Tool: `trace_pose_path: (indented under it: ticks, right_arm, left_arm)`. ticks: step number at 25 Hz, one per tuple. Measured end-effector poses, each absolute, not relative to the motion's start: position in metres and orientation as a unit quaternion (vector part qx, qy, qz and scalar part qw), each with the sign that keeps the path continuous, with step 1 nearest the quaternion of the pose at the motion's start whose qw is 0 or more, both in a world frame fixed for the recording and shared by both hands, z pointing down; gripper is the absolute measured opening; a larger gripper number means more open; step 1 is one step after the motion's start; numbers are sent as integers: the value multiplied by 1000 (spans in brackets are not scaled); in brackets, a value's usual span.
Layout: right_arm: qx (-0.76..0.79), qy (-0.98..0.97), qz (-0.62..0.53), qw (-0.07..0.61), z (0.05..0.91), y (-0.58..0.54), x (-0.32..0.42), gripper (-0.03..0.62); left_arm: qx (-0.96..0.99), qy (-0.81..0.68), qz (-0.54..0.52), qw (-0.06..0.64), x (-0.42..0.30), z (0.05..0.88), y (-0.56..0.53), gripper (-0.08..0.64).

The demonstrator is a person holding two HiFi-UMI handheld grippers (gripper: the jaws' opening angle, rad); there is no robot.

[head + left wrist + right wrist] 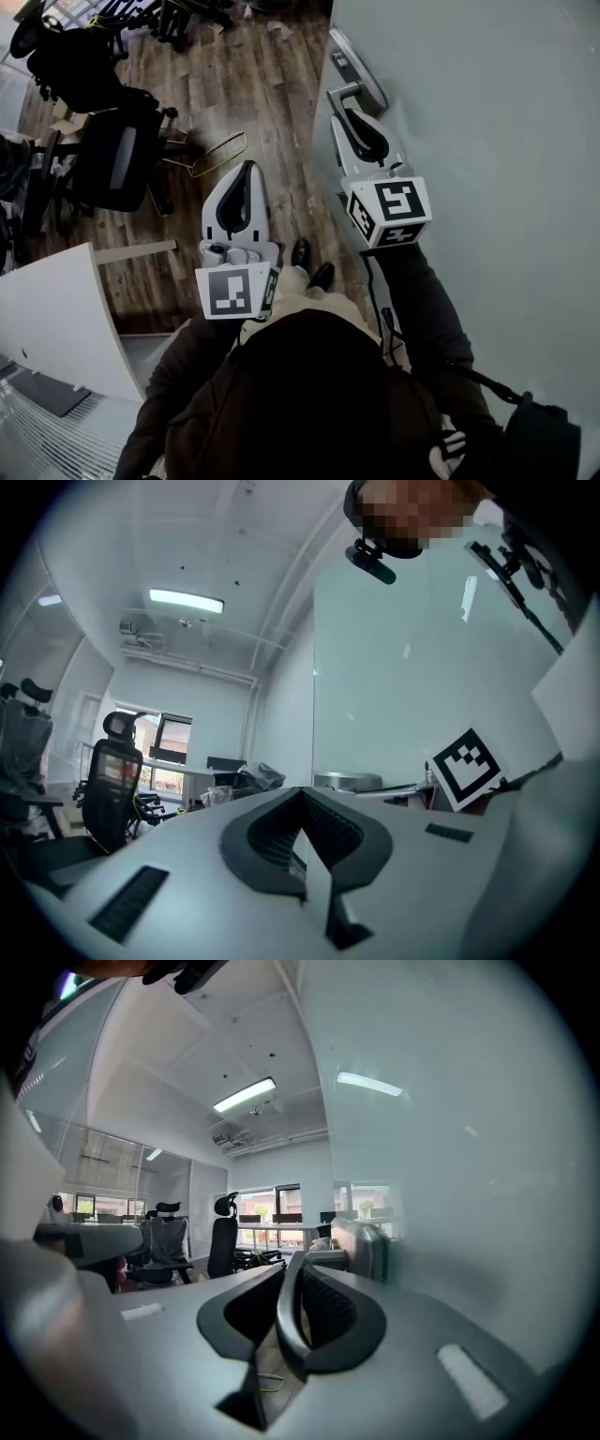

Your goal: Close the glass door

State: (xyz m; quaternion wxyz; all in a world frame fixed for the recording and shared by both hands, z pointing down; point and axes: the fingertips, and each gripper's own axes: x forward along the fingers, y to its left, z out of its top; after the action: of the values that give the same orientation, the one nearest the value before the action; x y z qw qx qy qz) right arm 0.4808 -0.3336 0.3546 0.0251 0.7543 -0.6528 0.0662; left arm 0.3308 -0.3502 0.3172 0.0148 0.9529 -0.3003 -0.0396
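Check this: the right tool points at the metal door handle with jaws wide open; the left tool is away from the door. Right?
No: the right gripper view shows the right tool with jaws together. It points at the metal door handle, and the left tool is away from the glass door.

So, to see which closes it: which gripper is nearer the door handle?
The right gripper, its tip right by the handle on the glass door; the left gripper hangs apart over the wooden floor.
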Motion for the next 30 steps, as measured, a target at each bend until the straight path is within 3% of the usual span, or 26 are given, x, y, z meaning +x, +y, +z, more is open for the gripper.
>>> trace_pose_path:
  ticks: [10, 14, 19, 30]
  right_arm:
    - [694, -717, 58, 29, 359, -354, 344, 61]
    - [661, -747, 54, 38, 354, -342, 255, 61]
    - [619, -782, 58, 35, 351, -329, 223, 63]
    - [532, -844, 54, 45, 352, -281, 59, 63]
  left_arm:
    - [929, -368, -44, 0, 208, 323, -356, -3]
    - [911, -408, -60, -4, 130, 309, -336, -4]
    - [886, -462, -46, 1, 102, 311, -303, -3]
    - [852, -523, -29, -3, -54, 312, -230, -3]
